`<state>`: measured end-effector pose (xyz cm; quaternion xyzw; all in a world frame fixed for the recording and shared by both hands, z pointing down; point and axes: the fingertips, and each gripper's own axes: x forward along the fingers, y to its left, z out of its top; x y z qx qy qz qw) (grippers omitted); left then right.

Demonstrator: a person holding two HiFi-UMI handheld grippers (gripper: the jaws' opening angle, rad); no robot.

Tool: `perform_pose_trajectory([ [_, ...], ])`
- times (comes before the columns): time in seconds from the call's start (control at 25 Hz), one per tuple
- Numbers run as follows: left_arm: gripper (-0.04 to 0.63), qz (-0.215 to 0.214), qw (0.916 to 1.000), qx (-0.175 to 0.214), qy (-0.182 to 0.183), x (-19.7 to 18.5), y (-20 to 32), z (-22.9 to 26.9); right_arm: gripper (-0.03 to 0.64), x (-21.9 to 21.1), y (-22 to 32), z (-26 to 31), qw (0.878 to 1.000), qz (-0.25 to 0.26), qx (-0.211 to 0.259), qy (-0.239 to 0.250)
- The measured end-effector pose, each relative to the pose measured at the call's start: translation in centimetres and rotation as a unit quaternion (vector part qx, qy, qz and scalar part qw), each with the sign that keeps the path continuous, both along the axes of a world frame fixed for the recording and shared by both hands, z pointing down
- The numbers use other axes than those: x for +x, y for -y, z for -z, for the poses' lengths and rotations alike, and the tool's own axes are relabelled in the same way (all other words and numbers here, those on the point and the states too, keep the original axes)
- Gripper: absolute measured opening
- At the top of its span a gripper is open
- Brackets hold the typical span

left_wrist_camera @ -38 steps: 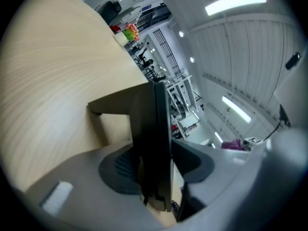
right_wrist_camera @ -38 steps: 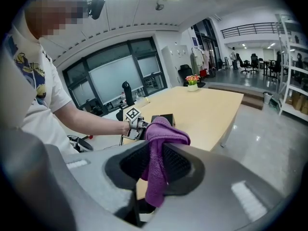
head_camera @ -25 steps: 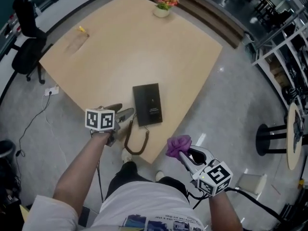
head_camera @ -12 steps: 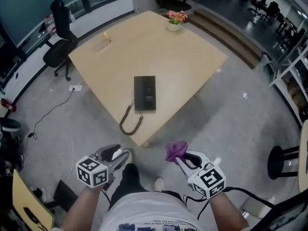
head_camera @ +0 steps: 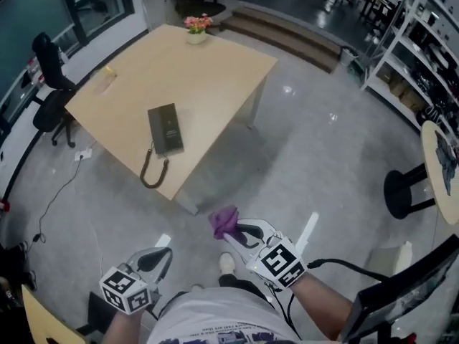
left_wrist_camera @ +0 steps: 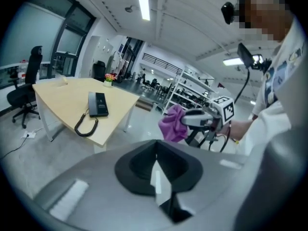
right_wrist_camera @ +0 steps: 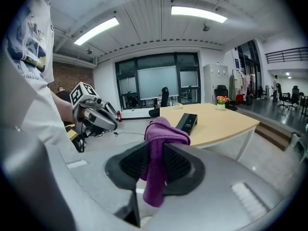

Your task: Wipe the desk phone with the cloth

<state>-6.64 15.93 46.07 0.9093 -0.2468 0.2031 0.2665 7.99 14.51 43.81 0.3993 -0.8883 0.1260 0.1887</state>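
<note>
The black desk phone point(head_camera: 165, 128) lies on the light wooden table point(head_camera: 208, 70) with its coiled cord point(head_camera: 152, 172) looping toward the near edge; the phone point(left_wrist_camera: 97, 103) also shows in the left gripper view and the phone point(right_wrist_camera: 186, 121) in the right one. My right gripper point(head_camera: 231, 228) is shut on a purple cloth point(head_camera: 223, 222), which bunches above the jaws and hangs below them point(right_wrist_camera: 158, 163). My left gripper point(head_camera: 159, 261) has just closed and is shut with nothing between its jaws. Both grippers hang over the floor, well short of the table.
A small flower pot point(head_camera: 196, 27) stands at the table's far edge and a yellow item point(head_camera: 109, 69) lies at its left side. A black office chair point(head_camera: 49, 70) is left of the table. Shelving point(head_camera: 423, 56) and a round stool point(head_camera: 406, 190) stand at the right.
The person has stepped back from the table, so both grippers now hang over the floor. The left gripper left the phone's cord and its jaws closed empty. The cloth stays in the right gripper.
</note>
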Motion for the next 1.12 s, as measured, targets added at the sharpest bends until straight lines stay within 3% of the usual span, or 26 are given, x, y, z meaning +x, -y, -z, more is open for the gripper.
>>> perform_pose_trajectory([
  [0.24,0.003,-0.041,0.9988,0.011,-0.023,-0.8,-3.7,1.5,0.085,-2.9,-4.8,1.1,1.0,-0.014,0.007,-0.003],
  [0.52,0.004,-0.058,0.9976,0.016,-0.035,-4.8,-9.1,1.9,0.084,-8.2,-10.9,1.6,1.0,-0.008,0.013,-0.014],
  [0.84,0.005,-0.057,0.9973,-0.018,-0.042,-7.9,-13.5,-0.7,0.084,-11.4,-15.6,0.9,1.0,-0.007,-0.004,-0.03],
  [1.12,0.004,-0.042,0.9983,-0.007,-0.04,-7.6,-12.7,-0.5,0.084,-11.2,-15.2,1.4,0.999,0.012,0.007,-0.037],
])
